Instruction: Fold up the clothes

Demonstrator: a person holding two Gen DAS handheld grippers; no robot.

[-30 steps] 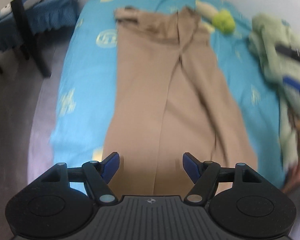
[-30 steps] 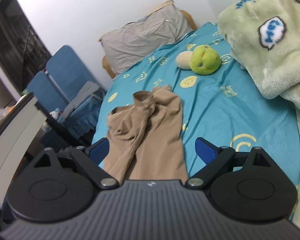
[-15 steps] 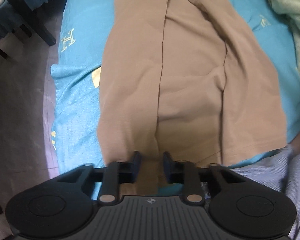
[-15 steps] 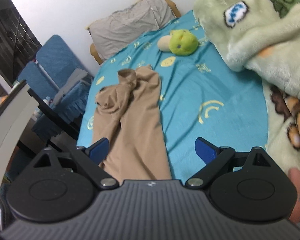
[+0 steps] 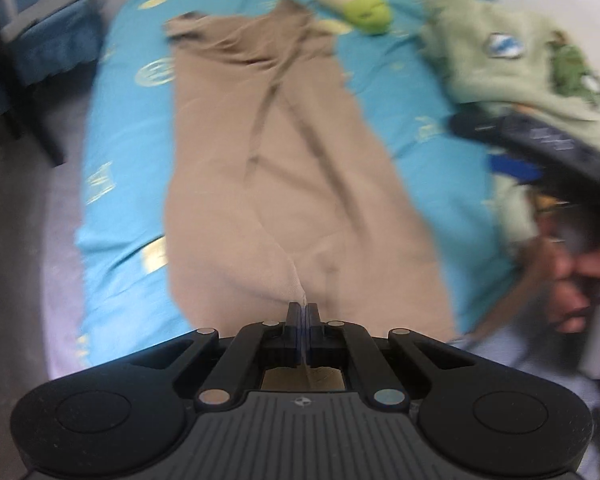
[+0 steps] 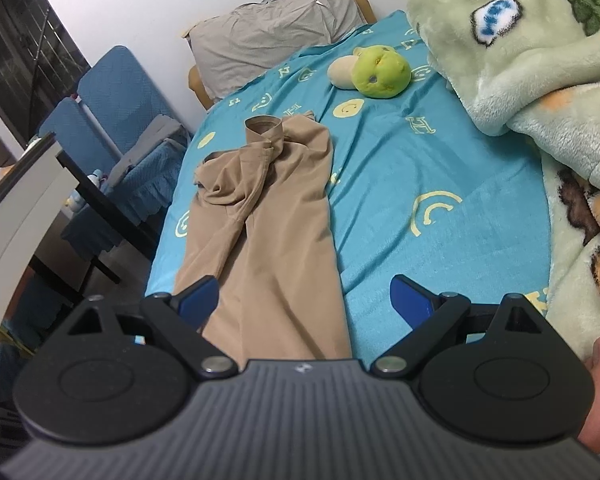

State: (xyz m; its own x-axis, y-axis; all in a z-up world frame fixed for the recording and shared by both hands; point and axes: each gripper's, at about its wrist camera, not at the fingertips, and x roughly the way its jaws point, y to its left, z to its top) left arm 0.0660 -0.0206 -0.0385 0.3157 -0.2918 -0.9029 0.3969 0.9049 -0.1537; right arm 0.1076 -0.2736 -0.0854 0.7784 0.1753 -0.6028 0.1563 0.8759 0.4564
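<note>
Left wrist view: my left gripper [image 5: 302, 312] is pinched on the tan garment's [image 5: 284, 168] near hem, frame centre. Only the right wrist view shows the pillow [image 6: 276, 36] upper centre; right gripper [image 6: 304, 300] spread wide above the garment, lower centre.

both wrist views look from the foot of the bed [image 6: 440, 184] toward its head, angled downward. the left sits lower and closer; both share the tan trousers [image 5: 284, 168] and green plush toy [image 6: 380, 72].
</note>
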